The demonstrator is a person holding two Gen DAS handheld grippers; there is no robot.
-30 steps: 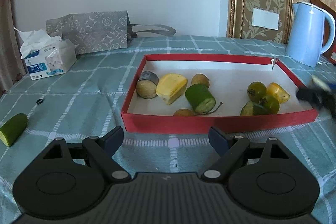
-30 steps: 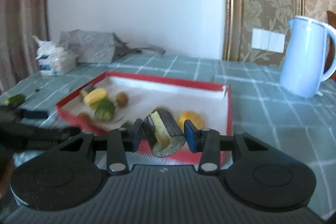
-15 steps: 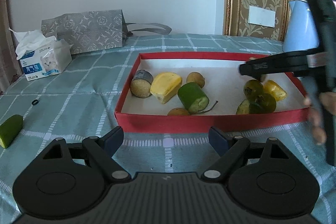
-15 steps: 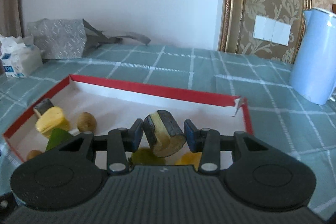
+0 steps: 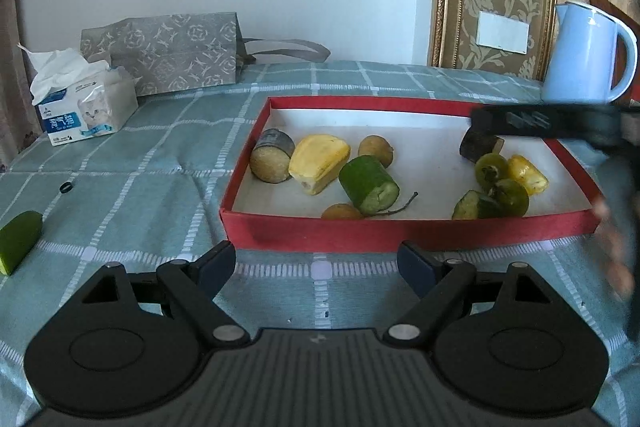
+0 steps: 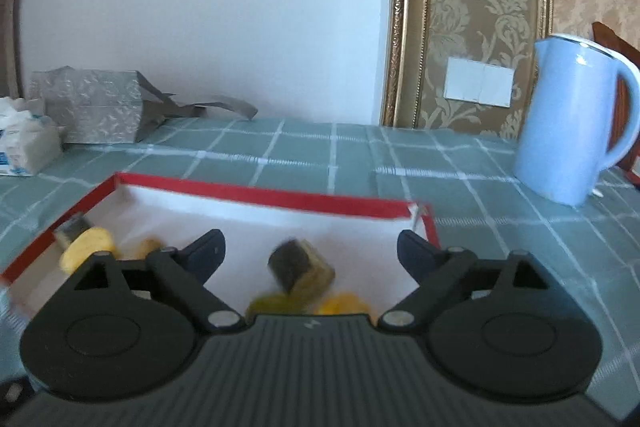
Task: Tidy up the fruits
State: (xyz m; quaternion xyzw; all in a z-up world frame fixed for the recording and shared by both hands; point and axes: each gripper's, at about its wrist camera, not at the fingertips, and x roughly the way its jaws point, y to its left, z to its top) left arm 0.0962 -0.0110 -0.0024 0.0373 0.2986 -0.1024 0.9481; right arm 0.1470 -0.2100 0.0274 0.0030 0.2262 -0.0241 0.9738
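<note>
Dropped dark piece [image 6: 301, 264] (one) loose.

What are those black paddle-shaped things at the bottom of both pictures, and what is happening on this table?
Each is a hand-held gripper carried by a person, with a camera looking along its two fingers. The left hand-held gripper hangs open before the shallow red cardboard box of cut fruit on the green checked tablecloth. The right hand-held gripper is over the box, jaws opening; the dark-skinned fruit chunk sits blurred between them, untouched. One green fruit piece lies outside the box.
</note>
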